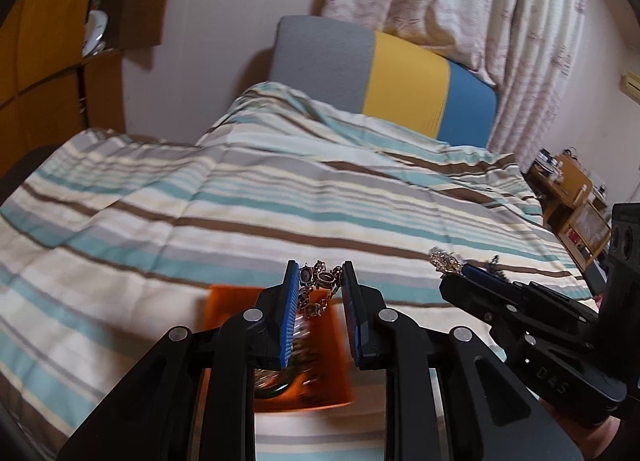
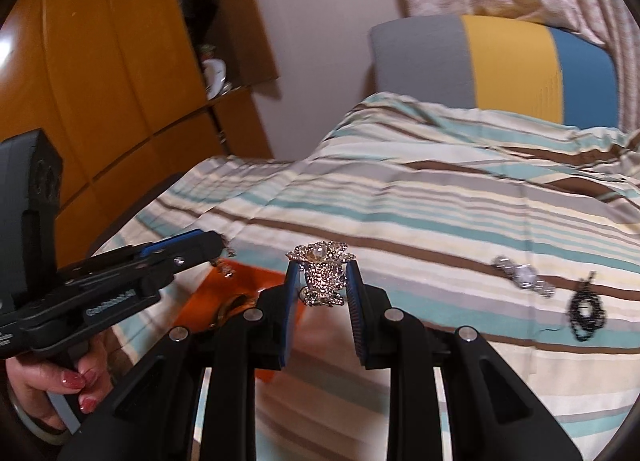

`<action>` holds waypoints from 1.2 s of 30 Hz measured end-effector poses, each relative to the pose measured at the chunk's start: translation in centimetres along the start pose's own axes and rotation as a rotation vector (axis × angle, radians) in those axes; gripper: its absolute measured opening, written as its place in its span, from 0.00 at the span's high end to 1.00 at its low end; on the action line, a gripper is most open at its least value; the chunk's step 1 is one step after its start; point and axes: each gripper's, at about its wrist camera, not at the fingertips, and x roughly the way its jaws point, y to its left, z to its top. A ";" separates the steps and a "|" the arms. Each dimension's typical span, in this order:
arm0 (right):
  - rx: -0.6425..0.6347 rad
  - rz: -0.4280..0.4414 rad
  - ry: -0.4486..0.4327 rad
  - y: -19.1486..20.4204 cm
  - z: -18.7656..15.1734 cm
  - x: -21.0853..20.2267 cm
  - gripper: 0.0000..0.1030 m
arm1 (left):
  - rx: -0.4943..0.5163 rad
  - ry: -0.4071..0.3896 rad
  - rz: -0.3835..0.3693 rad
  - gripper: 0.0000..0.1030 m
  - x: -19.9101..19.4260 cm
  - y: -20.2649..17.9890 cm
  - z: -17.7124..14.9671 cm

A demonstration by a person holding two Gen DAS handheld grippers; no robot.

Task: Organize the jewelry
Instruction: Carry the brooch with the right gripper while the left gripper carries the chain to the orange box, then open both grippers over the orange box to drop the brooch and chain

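Carefully: left tongs (image 1: 319, 281) clamp an oval-link bracelet (image 1: 320, 289), right tongs (image 2: 322, 281) clamp a rhinestone brooch (image 2: 322, 275); centre each over the orange tray (image 1: 240, 297) before releasing.

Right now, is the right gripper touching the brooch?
Touching. The right wrist view shows the brooch pinched between the right gripper's blue pads, held above the bedspread.

Orange tray (image 1: 328, 381); teal-brown-cream striped bedspread (image 1: 240, 197); blue pads (image 1: 290, 317).
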 end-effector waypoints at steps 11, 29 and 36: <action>-0.082 0.058 0.141 4.5 -2.8 6.1 0.79 | -0.004 0.070 0.049 0.79 2.0 3.8 -3.4; -0.155 0.004 0.142 5.2 -3.2 7.4 0.79 | -0.034 0.077 0.084 0.79 2.5 4.9 -4.5; -0.131 0.012 0.123 4.8 -3.1 7.0 0.78 | -0.039 0.075 0.083 0.73 2.2 4.9 -4.4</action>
